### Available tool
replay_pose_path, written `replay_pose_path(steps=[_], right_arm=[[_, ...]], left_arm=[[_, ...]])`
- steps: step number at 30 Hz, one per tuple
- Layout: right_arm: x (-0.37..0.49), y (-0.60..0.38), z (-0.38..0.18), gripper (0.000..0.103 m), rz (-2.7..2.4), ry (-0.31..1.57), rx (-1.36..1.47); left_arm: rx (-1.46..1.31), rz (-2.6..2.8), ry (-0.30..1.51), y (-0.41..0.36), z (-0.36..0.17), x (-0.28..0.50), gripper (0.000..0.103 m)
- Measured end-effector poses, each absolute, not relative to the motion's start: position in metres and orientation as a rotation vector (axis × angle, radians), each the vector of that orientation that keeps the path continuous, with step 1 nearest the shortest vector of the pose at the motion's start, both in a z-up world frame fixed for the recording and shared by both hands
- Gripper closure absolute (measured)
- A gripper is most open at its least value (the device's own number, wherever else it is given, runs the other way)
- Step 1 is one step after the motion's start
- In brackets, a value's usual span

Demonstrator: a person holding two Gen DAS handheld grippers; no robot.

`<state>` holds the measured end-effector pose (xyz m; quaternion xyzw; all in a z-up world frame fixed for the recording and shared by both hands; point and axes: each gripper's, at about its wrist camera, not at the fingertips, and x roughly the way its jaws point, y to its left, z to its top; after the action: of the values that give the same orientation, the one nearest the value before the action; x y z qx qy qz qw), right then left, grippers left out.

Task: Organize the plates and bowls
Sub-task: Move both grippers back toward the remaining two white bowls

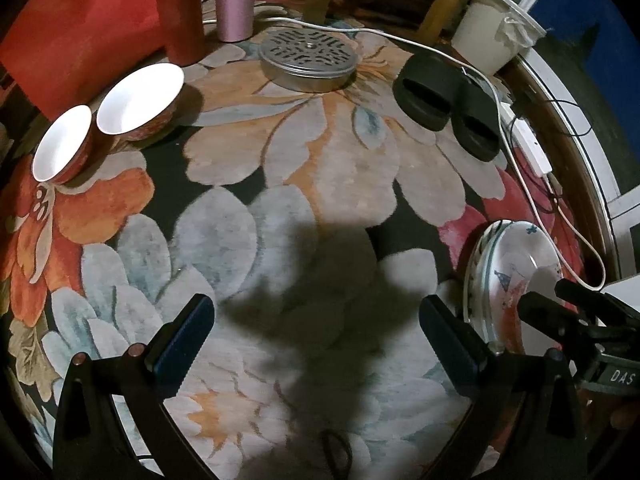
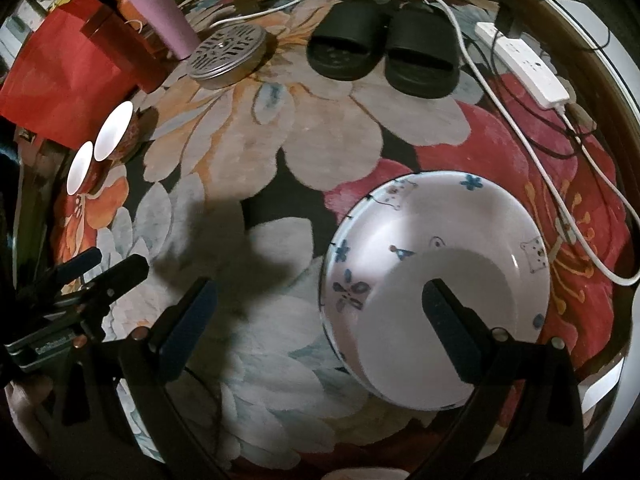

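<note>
Two red bowls with white insides stand side by side on the floral carpet at the left, the nearer bowl [image 1: 60, 148] [image 2: 79, 170] and the farther bowl [image 1: 140, 98] [image 2: 113, 131]. A stack of white patterned plates [image 1: 516, 276] [image 2: 436, 280] lies on the carpet at the right. My left gripper [image 1: 316, 336] is open and empty above the carpet, left of the plates. My right gripper [image 2: 320, 320] is open and empty; its right finger hangs over the top plate, its left finger over bare carpet.
A round metal perforated tin [image 1: 308, 58] [image 2: 228, 54], black slippers [image 1: 448, 100] [image 2: 384, 56], a pink tumbler [image 1: 234, 0], red paper bags [image 1: 80, 28], a white bucket [image 1: 492, 36], and a power strip with white cable [image 2: 528, 70] ring the far side of the carpet.
</note>
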<state>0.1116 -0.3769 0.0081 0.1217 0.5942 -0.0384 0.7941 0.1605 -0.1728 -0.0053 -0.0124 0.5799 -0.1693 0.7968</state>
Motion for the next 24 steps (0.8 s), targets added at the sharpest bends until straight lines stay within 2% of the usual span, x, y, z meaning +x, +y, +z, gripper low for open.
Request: replay_pose_path(steps=[24], right_arm=[[0.158,-0.281,-0.007,0.0,0.044,1.299,0.131]], left_arm=[[-0.172,-0.204,1.239,-0.066,-0.028,0.178,0.001]])
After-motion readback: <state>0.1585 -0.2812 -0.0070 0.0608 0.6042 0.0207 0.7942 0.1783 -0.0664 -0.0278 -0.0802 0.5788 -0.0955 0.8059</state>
